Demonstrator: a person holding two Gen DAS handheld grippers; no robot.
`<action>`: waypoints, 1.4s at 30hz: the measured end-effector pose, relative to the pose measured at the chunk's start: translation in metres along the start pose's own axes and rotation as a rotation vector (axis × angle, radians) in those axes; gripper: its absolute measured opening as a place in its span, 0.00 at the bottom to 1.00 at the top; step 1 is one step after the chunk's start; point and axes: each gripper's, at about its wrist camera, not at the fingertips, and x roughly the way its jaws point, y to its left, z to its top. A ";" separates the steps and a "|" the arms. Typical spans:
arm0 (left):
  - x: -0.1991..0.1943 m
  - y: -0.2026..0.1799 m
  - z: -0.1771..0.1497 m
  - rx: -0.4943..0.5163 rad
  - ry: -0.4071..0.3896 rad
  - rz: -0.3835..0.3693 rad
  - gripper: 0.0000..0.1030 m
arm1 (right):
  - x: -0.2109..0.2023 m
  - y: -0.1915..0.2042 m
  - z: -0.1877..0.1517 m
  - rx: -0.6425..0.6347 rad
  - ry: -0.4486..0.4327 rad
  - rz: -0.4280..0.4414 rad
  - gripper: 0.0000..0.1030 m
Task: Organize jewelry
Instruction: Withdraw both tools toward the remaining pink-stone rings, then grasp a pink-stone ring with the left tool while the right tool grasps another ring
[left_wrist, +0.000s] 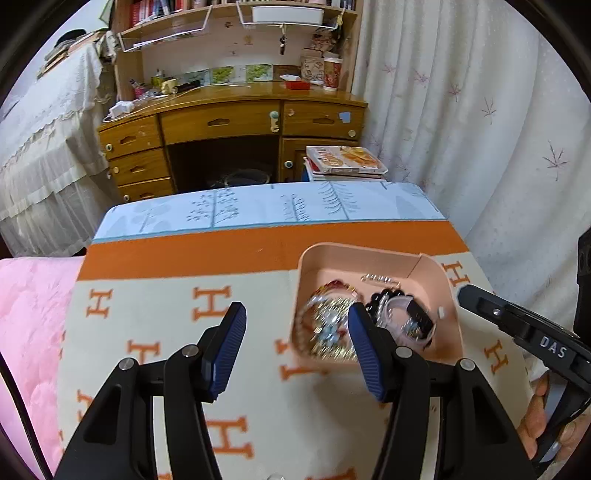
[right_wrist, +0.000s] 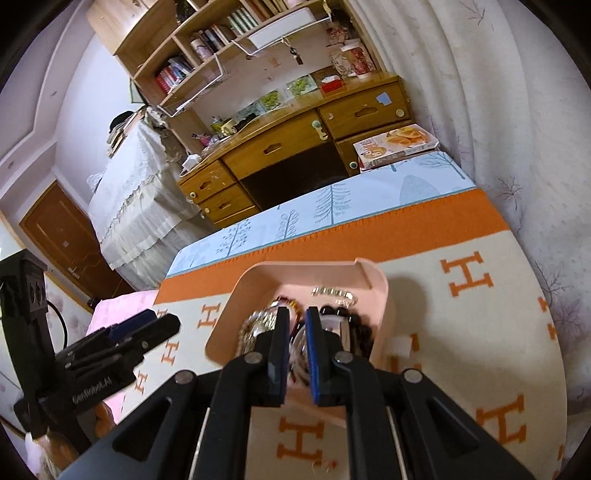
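A pink tray (left_wrist: 417, 264) (right_wrist: 236, 295) sits on the orange-and-cream H-pattern cloth (left_wrist: 159, 295) (right_wrist: 461, 325). It holds several pieces: a black bead bracelet (left_wrist: 384, 295) (right_wrist: 360, 328), a silver chain (left_wrist: 380, 277) (right_wrist: 334, 293), gold and beaded bracelets (left_wrist: 325, 325) (right_wrist: 258, 321). My left gripper (left_wrist: 295, 325) is open, its right finger over the tray's near left part. My right gripper (right_wrist: 297, 332) hangs over the tray's near edge with jaws almost closed; I cannot tell whether anything is between them. It shows at the right edge of the left wrist view (left_wrist: 517, 325).
The cloth lies on a table with a light blue tree-print cover (left_wrist: 258, 210) (right_wrist: 332, 206). Behind stand a wooden desk (left_wrist: 229, 122) (right_wrist: 295, 140), a stack of books (left_wrist: 343, 162) and white curtains (left_wrist: 480, 129). A pink quilt (left_wrist: 29, 332) lies at the left.
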 end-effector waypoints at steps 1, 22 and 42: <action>-0.005 0.003 -0.004 -0.003 0.001 0.004 0.54 | -0.003 0.001 -0.004 -0.004 0.003 0.007 0.09; -0.061 0.029 -0.096 0.036 -0.013 -0.066 0.55 | -0.044 0.038 -0.083 -0.248 0.067 -0.033 0.38; -0.003 0.042 -0.157 0.200 0.157 -0.025 0.55 | -0.001 0.008 -0.119 -0.486 0.194 -0.176 0.38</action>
